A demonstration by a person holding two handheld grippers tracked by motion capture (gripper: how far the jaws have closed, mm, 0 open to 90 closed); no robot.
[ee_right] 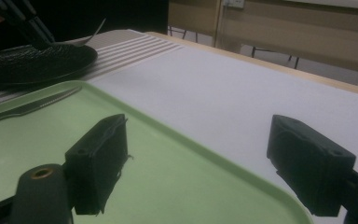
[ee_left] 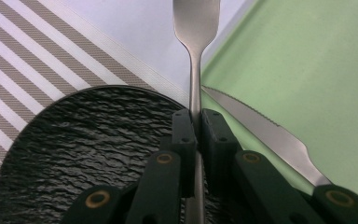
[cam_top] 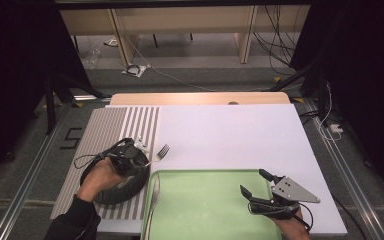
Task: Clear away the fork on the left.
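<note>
- Clamping a fork [ee_left: 195, 88] by its handle, the person's left gripper [ee_left: 195, 126] has its jaws shut tight on the metal, the fork's head pointing away over the white table cover [cam_top: 230, 135].
- Seen from the high view, the left gripper [cam_top: 130, 156] hangs over the black plate [cam_top: 125, 190], just off the far left corner of the green tray [cam_top: 210, 210]; the fork [cam_top: 161, 152] juts out beyond that corner, held clear of the surface.
- A knife [cam_top: 153, 200] already lies inside the tray along its left edge, which suggests one piece of cutlery is placed.
- Judging by this, the fork is lifted but not yet set down; moving it to the tray and releasing it appears to be what remains.
- At the tray's right edge, the right gripper [cam_top: 256, 184] waits with its jaws spread wide and nothing between them.
- The plate sits on a striped mat [cam_top: 105, 130] just left of the tray.
</note>
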